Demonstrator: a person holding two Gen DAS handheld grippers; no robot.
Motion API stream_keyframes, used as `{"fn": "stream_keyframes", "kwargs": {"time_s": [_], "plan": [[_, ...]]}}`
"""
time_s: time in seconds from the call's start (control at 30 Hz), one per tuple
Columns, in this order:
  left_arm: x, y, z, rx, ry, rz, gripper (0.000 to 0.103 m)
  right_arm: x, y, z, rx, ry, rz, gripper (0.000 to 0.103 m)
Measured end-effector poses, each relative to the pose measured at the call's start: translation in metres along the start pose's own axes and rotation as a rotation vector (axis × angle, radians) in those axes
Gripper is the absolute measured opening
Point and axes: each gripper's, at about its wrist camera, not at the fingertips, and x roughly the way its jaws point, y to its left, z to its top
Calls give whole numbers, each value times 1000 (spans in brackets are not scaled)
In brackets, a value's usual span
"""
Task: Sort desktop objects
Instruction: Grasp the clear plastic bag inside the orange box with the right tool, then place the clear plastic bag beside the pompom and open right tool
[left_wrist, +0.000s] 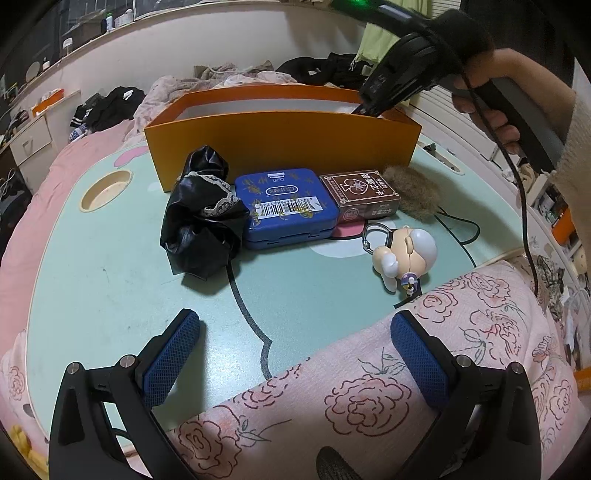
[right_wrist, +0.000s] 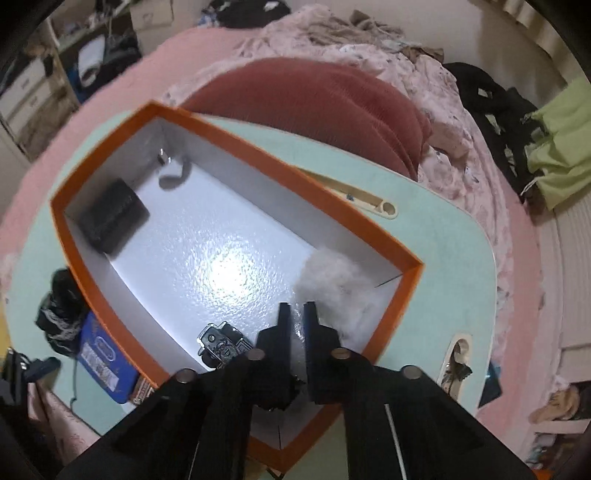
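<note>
1. Where the left gripper (left_wrist: 293, 338) hangs low over the mint table (left_wrist: 110, 288), fingers spread wide and empty; floral fabric (left_wrist: 369, 398) beneath the right pad.
2. Just ahead, toy figure keychain (left_wrist: 404, 254); beyond it black bag (left_wrist: 203, 218), blue tin (left_wrist: 288, 206), brown card box (left_wrist: 360, 197) and brown fur puff (left_wrist: 417, 192) in a row against the orange box (left_wrist: 280, 144).
3. Farther, right gripper (right_wrist: 297, 308) inside that box, fingers nearly together, empty; white fluff (right_wrist: 340, 280) just beside, black case (right_wrist: 114, 216) at the far end.

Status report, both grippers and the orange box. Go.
Left gripper open, empty, low over the table. Right gripper nearly shut over the orange box, nothing visibly held. Blue tin not yet boxed.
</note>
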Motion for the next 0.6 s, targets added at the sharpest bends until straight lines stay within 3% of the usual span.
{"fn": "stream_keyframes", "kwargs": {"time_s": [0.23,0.33,0.43,0.6], "plan": [[0,0,0,0,-1,0,103,-58,-28,-15,93,-210,117,2],[0,1,-1,-1,-2,-1,103,-96,-28,-38,120,-317,206,2],[0,0,-1,0,-2,0,103,-119,-9,-76,95,-397,234,2],[0,-1,0,-1,-2,2,103,-97,22,-132,47,-361,264,2]]}}
